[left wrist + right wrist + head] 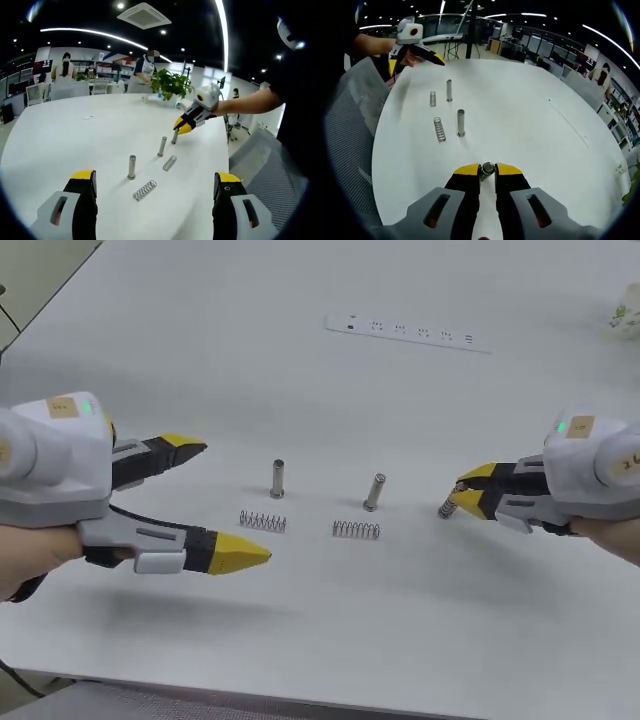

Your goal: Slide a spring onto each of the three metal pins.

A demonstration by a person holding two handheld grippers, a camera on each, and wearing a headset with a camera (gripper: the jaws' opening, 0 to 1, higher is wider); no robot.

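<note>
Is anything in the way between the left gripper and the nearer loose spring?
Nothing visible. The left gripper hangs open, with bare table between its jaws and the nearer spring. The pin stands beside that spring, off the approach line. The right gripper, shut on the third pin, is well clear.

Seeing yellow tips on black jaws, white-and-grey housings, on left gripper point(237, 502) and right gripper point(458, 496). Spotting green lights and tan labels on top of both. Reading every pin point(277, 478) and spring point(262, 522) as bare silver metal. Logging table point(300, 640) as plain white, unpatterned; power strip point(407, 332) white too.
</note>
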